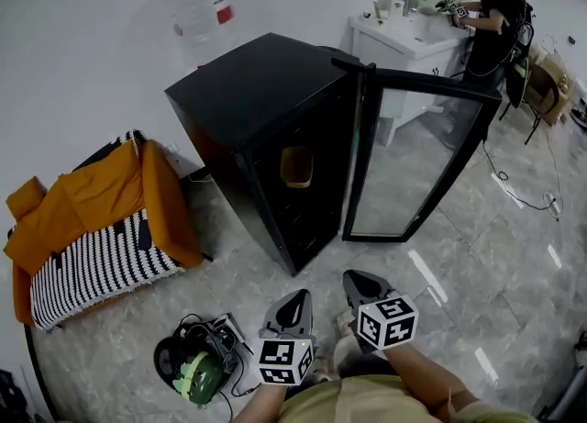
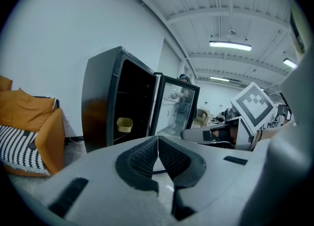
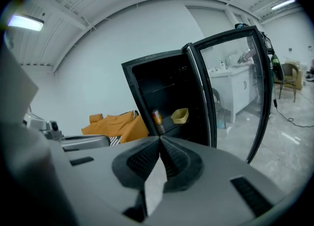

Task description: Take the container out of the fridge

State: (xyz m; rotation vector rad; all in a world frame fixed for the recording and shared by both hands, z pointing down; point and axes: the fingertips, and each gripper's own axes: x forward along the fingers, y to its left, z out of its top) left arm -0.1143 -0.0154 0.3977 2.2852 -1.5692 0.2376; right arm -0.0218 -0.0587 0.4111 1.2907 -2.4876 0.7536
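The head view looks steeply down from above the person. The left gripper [image 1: 295,300] and the right gripper [image 1: 359,282] lie low in it, and the fridge [image 1: 266,128] stands well beyond their fingers [image 1: 292,309]. The left gripper view sits close behind its own fingers [image 2: 141,160] and faces along them to the open fridge beyond the tips. The right gripper view does the same. All three views share the fridge, its glass door [image 1: 413,160] and the yellow container [image 1: 296,166].

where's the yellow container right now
In the head view the yellow container sits on a shelf inside the open black fridge, mid-frame; the right gripper view shows a can on its left.
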